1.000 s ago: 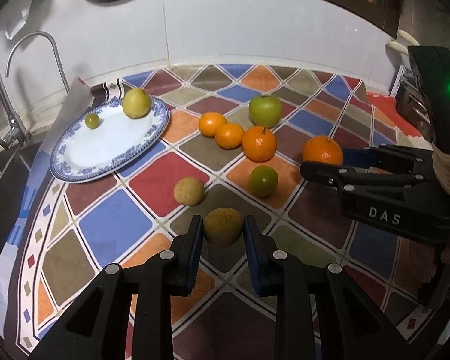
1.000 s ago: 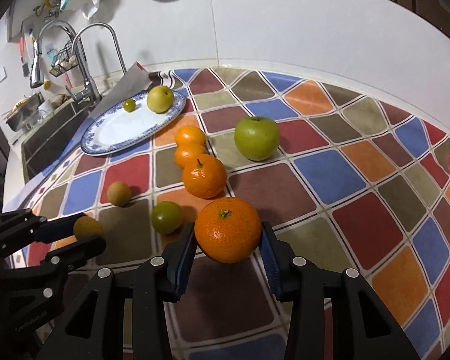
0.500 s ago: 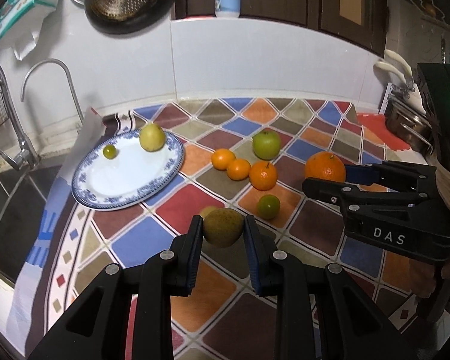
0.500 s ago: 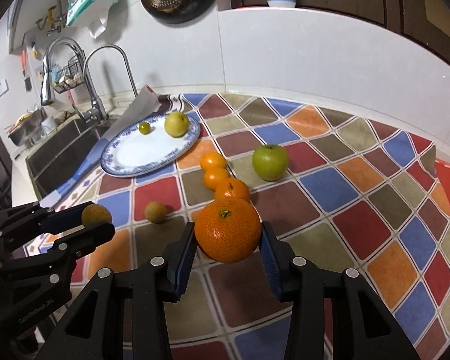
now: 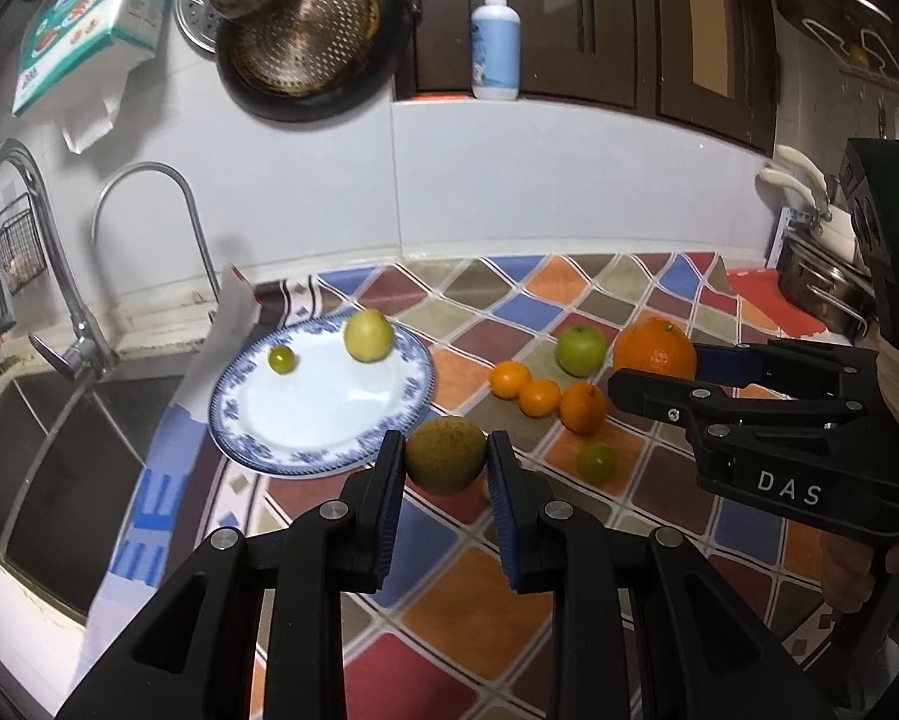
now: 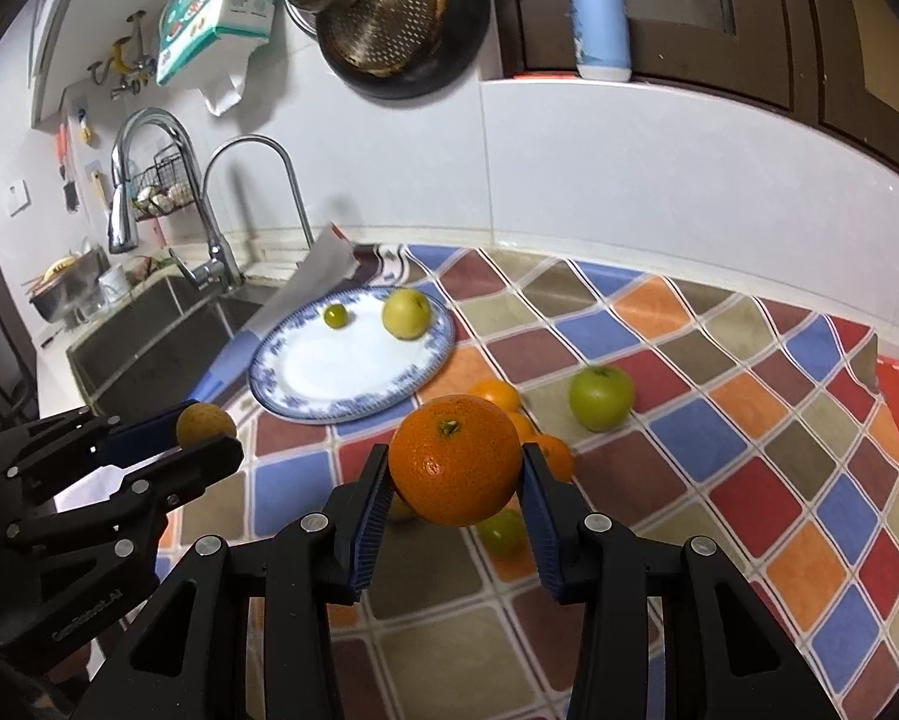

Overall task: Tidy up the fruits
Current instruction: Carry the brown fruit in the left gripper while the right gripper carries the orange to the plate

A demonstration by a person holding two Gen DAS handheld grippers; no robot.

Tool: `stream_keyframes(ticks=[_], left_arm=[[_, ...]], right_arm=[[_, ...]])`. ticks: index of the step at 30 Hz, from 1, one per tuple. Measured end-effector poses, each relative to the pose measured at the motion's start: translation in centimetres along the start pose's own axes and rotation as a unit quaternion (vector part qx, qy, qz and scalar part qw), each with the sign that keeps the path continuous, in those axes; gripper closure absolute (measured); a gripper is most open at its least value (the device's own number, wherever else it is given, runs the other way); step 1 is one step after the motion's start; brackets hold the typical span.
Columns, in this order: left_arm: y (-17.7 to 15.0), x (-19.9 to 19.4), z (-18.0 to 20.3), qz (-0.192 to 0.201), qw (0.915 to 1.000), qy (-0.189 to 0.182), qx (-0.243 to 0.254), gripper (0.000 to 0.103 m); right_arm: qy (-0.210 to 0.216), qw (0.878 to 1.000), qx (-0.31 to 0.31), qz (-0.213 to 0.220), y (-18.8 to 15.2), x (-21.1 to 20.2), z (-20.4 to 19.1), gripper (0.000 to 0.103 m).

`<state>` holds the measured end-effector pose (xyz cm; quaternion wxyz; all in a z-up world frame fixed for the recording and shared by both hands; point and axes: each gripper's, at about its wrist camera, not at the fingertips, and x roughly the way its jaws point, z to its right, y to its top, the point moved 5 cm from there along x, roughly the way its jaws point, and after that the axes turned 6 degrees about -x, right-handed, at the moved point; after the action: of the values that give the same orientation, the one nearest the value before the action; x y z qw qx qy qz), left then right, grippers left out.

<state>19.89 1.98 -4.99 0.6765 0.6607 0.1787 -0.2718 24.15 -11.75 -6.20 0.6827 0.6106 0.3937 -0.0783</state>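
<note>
The left gripper [image 5: 445, 462] clamps a brownish-green fruit [image 5: 445, 455] above the mat; the right gripper [image 6: 453, 483] clamps a large orange [image 6: 454, 459]. Neither is delivered yet. The blue-rimmed plate [image 5: 251, 402] holds a yellow fruit [image 5: 368, 335] and a small green one [image 5: 281, 359]. Three mandarins [image 5: 536, 398], a green apple [image 5: 580, 350] and other small fruit remain on the mat.

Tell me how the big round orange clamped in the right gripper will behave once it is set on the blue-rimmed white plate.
The big round orange will probably roll: it is nearly spherical, and the blue-rimmed white plate looks shallow and smooth. Its dimpled peel likely grips the right gripper pads well, so slipping seems unlikely. It looks firm, not fragile.
</note>
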Motion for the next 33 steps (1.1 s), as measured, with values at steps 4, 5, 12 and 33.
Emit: stream_keyframes(ticks=[4, 5, 12, 33], left_arm=[[0.9, -0.3, -1.7, 0.011, 0.9999, 0.002, -0.001, 0.075], [1.0, -0.3, -2.0, 0.013, 0.9999, 0.003, -0.002, 0.075], [2.1, 0.1, -5.3, 0.022, 0.9997, 0.005, 0.003, 0.075], [5.7, 6.7, -13.7, 0.02, 0.9995, 0.015, 0.021, 0.075]], right_arm=[[0.001, 1.0, -0.001, 0.01, 1.1, 0.2, -1.3, 0.06], [0.001, 1.0, -0.001, 0.012, 1.3, 0.2, -1.7, 0.06], [0.004, 1.0, -0.001, 0.021, 3.1, 1.6, -4.1, 0.06], [-0.003, 1.0, 0.007, -0.014, 8.0, 10.6, -7.9, 0.06]])
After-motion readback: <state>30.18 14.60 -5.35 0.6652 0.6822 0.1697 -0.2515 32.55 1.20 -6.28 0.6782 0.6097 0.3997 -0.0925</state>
